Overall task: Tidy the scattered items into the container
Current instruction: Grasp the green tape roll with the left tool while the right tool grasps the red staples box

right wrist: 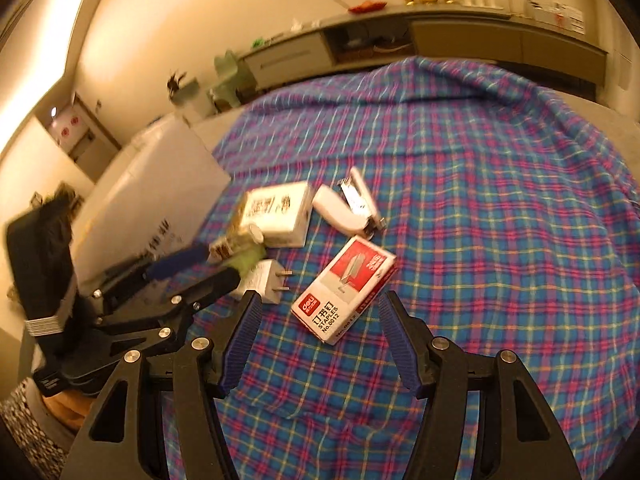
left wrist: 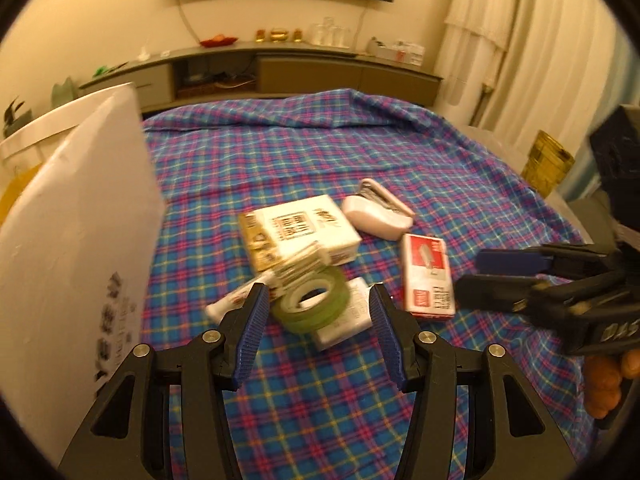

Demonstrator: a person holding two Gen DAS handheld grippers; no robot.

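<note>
Both sets of fingers gape: left gripper (left wrist: 318, 320) should straddle the tape roll (left wrist: 310, 300), right gripper (right wrist: 320, 320) the staples box (right wrist: 344, 288) at 12 o'clock.

We see bare plaid cloth (right wrist: 500, 220) open from 12 to 3 o'clock; the white container (left wrist: 76, 216) walls off 9 o'clock, and the staples box (right wrist: 344, 292) and stapler (right wrist: 348, 204) crowd the middle.

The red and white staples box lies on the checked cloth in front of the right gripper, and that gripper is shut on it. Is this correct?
Not quite. The right wrist view shows the right gripper open, its jaws apart and not gripping the red and white staples box. The box does lie on the checked cloth before it.
</note>
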